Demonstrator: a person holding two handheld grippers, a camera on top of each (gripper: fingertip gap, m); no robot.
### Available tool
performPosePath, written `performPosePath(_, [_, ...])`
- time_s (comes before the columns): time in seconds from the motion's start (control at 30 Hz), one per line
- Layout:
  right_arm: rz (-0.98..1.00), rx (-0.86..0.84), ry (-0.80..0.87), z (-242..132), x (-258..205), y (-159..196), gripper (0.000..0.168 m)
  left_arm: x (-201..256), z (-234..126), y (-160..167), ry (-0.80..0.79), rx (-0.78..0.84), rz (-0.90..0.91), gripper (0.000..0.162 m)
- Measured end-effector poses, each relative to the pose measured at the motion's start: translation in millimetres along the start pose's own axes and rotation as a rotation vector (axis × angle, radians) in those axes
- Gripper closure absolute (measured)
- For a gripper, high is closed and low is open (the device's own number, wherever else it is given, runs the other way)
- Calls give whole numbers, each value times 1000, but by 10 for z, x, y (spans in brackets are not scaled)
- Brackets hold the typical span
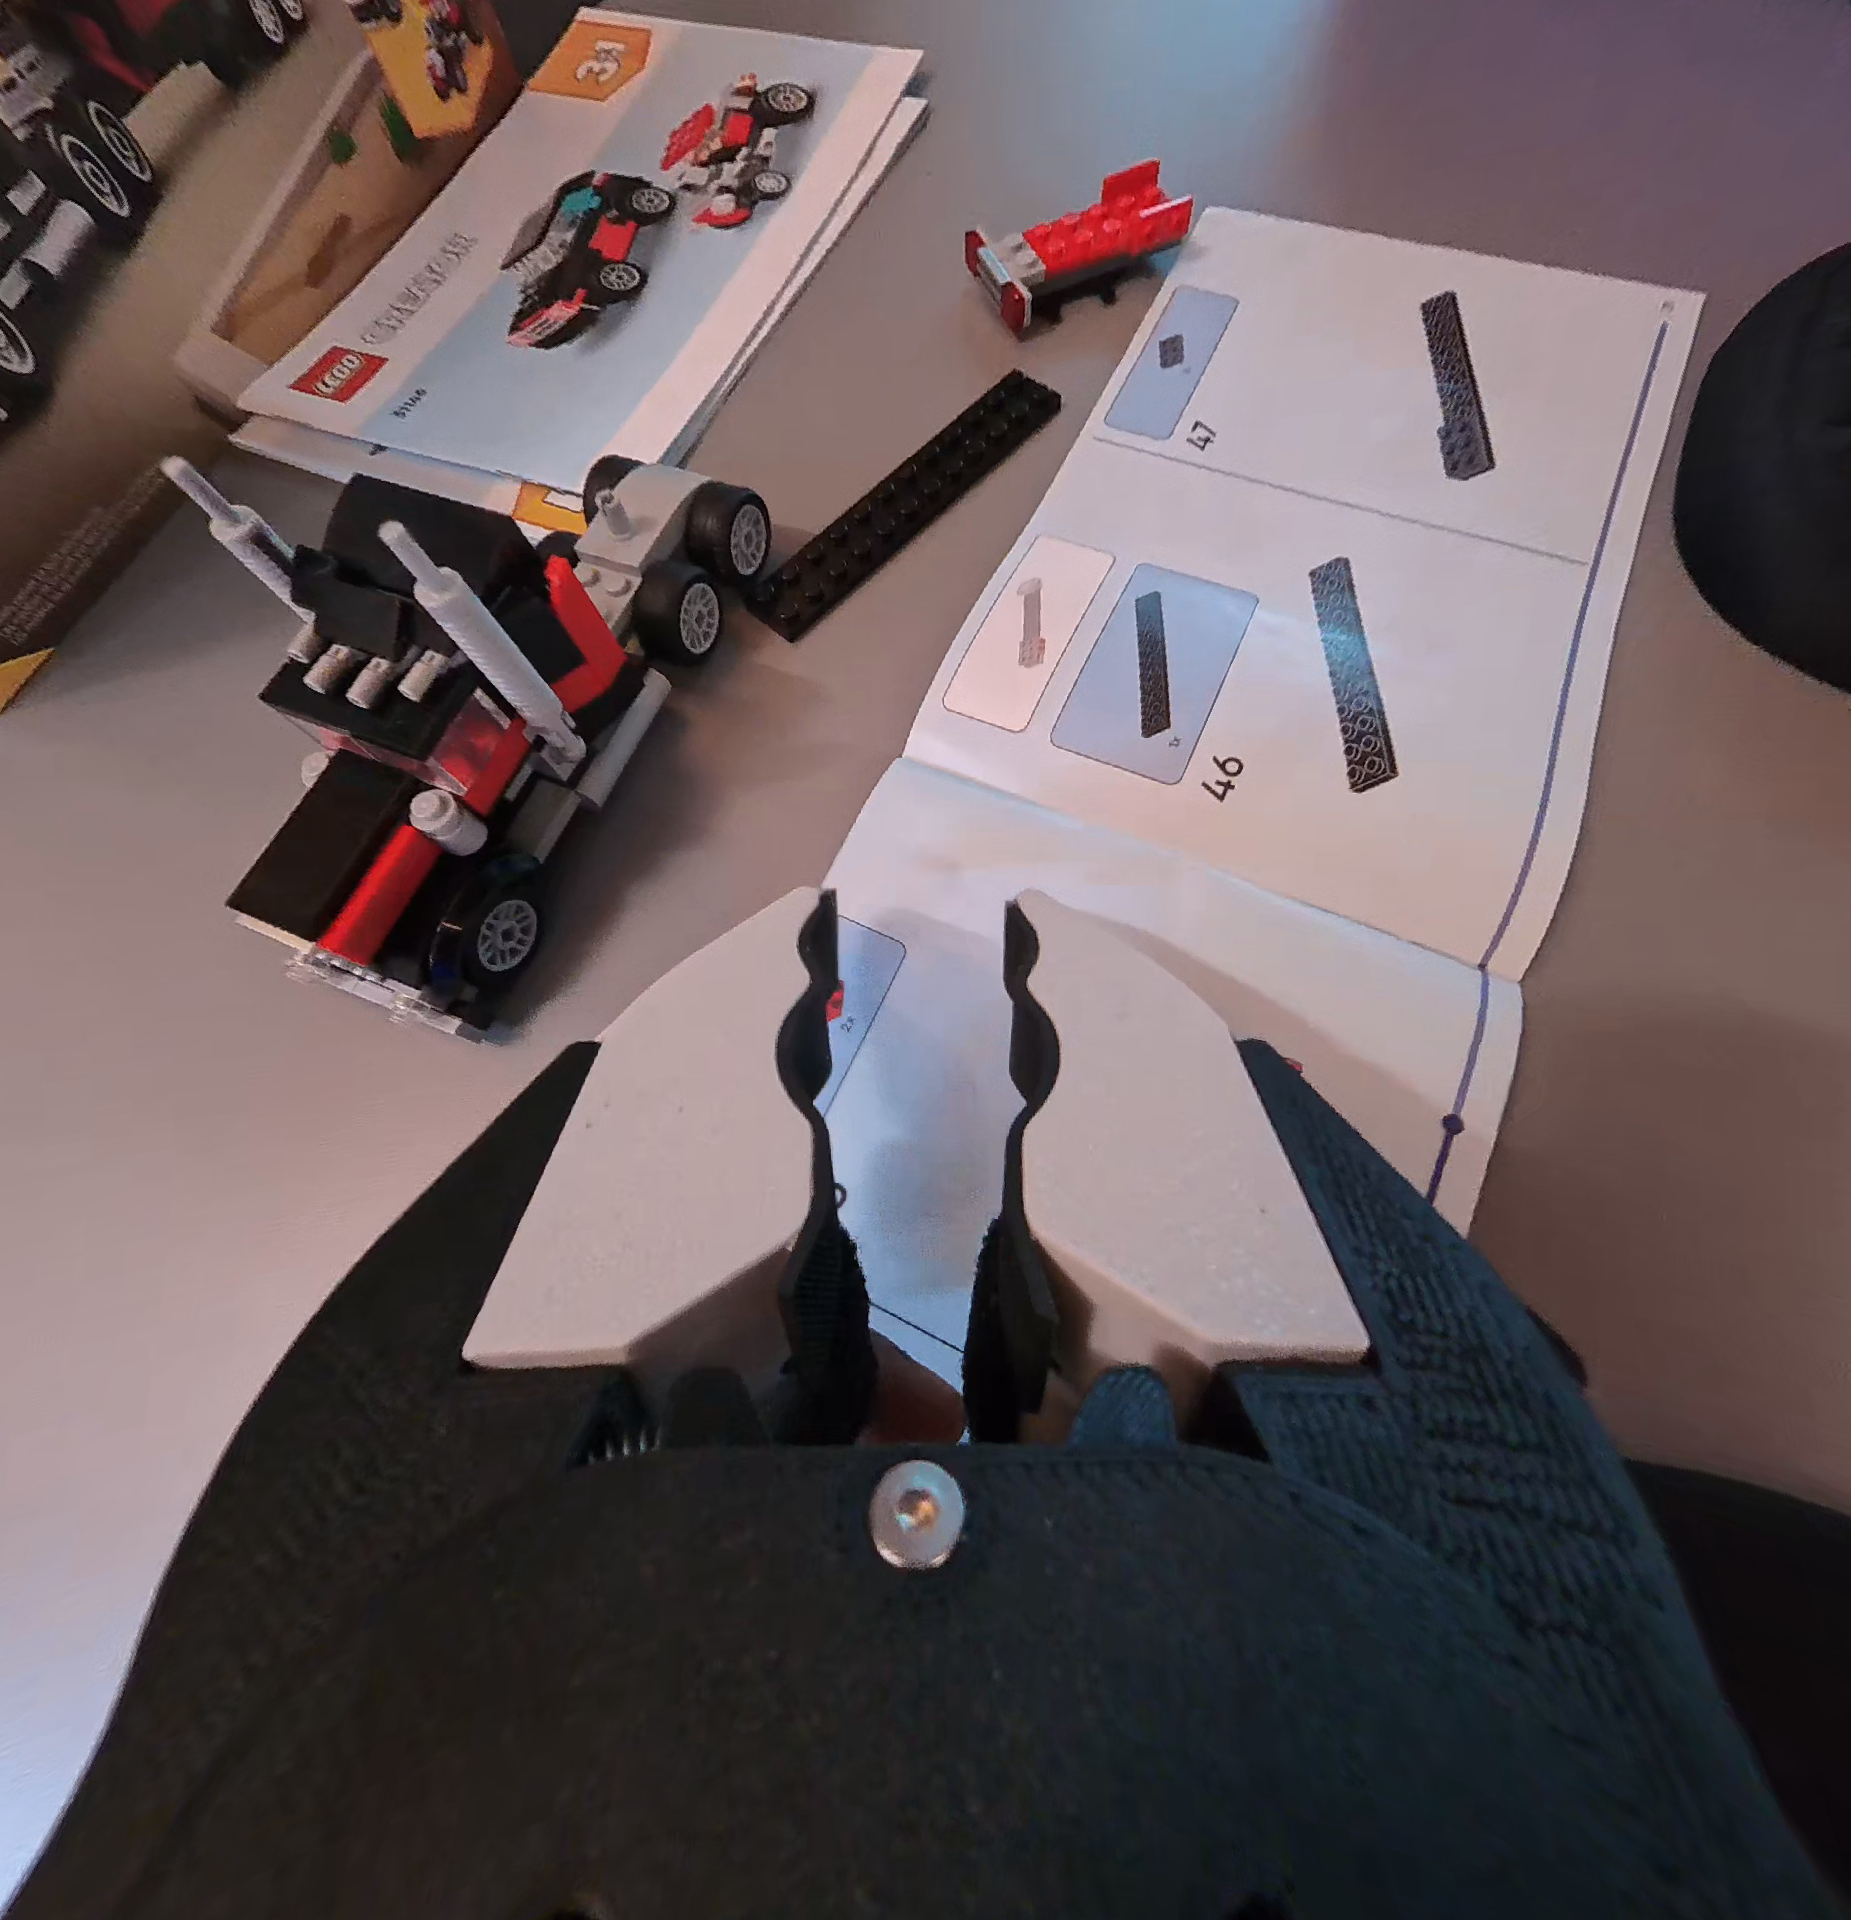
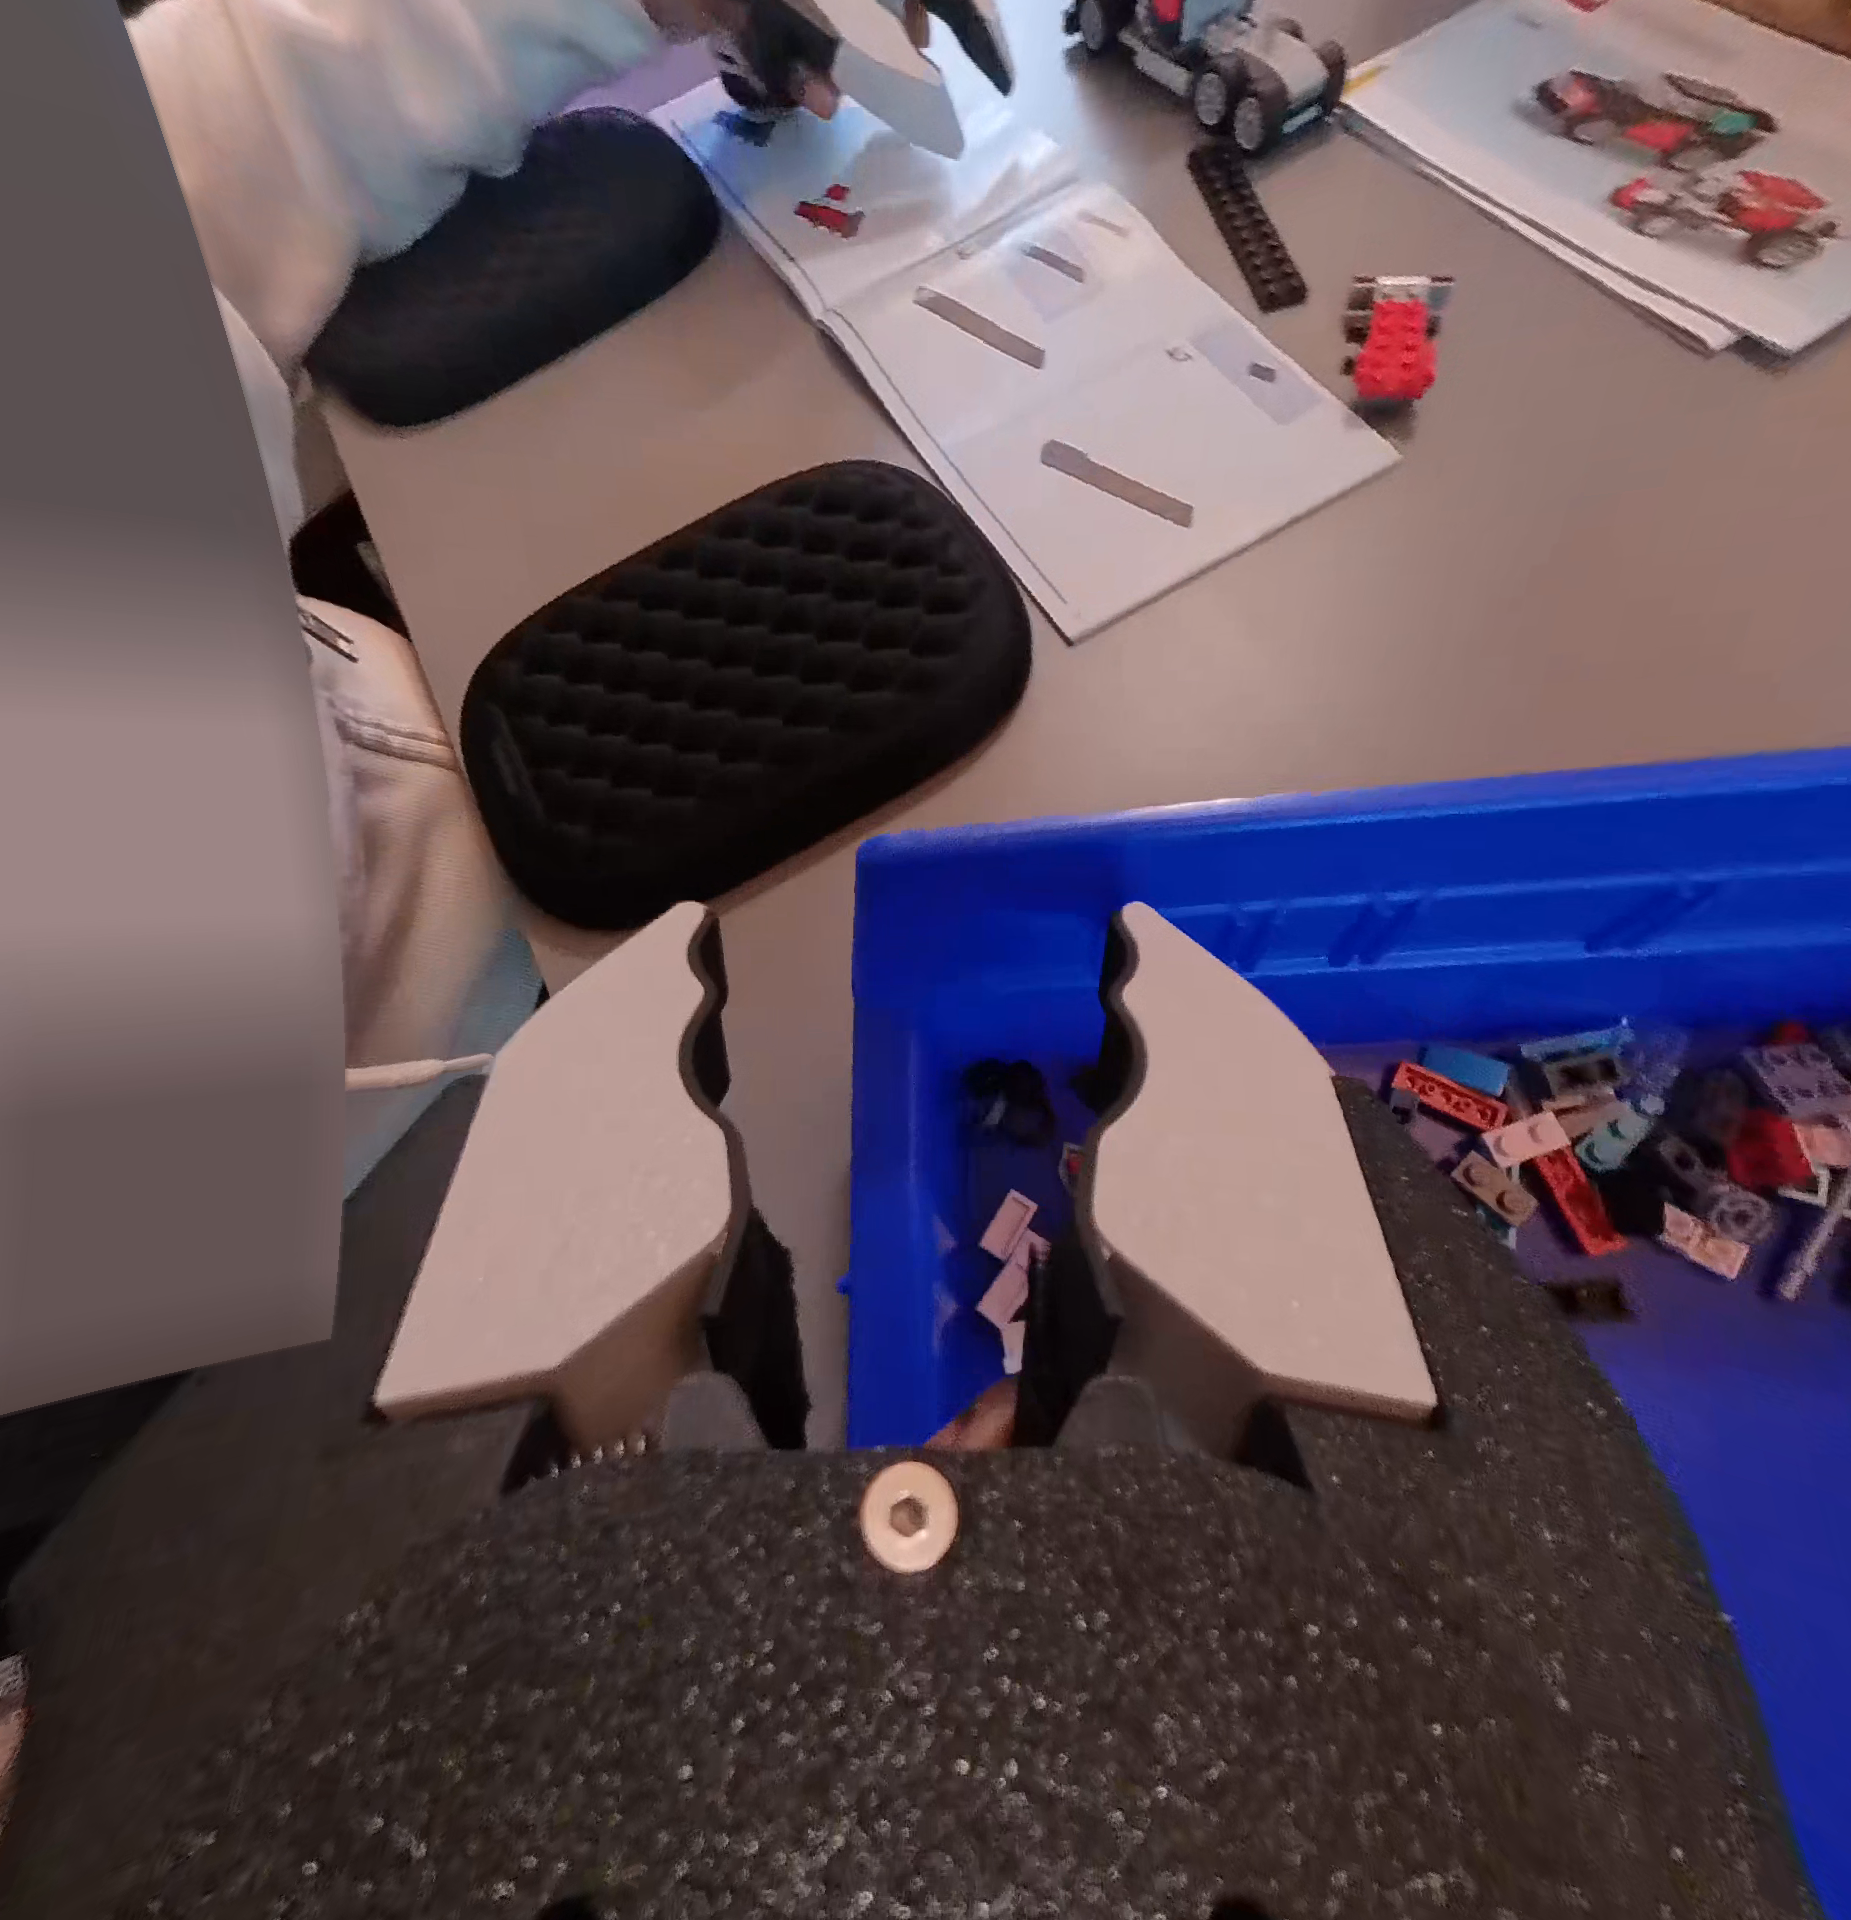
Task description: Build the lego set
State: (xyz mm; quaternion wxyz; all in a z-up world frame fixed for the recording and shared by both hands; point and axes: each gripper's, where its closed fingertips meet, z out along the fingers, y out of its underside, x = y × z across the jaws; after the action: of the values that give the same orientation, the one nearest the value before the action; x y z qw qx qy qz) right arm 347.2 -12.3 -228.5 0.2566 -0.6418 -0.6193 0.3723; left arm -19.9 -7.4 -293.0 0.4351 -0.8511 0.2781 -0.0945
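The blue bin [image 2: 1420,883] on the table [image 2: 1316,686] holds loose mixed bricks [image 2: 1627,1153]. The right claw [image 2: 913,935] hangs released and empty over the bin's corner. The left claw [image 1: 916,914] is released, empty.

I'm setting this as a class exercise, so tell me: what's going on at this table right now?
A person is building a Lego set with two handheld tools, both open and empty. The left tool hovers over the open instruction booklet, near the partly built truck and a long black plate. The right tool hangs over the rim of the blue bin of loose pieces. A small red assembly sits apart.
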Motion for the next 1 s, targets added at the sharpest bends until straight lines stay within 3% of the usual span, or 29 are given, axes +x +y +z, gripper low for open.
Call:
performPosePath(0.27, [2, -44, -64, 130, -80, -103, 96, 26, -1, -1, 1, 9, 20, 131])
performPosePath(0.43, [-13, -55, -91, -99, -172, -278, 92, 27, 12, 21, 1, -8, 21, 131])
performPosePath(0.6, [-56, -128, 232, -778, 562, -448, 101, 43, 37, 56, 3, -38, 37, 131])
performPosePath(0.7, [-85, -300, 379, -913, 1225, -234, 116, 45, 42, 63, 3, -43, 40, 131])
performPosePath(0.83, [-114, -503, 302, -622, 1702, 205, 133, 38, 36, 67, -5, -43, 40, 131])
performPosePath(1.0, [140, -644, 263, -337, 1947, 665, 133, 25, 38, 78, -16, -50, 39, 131])
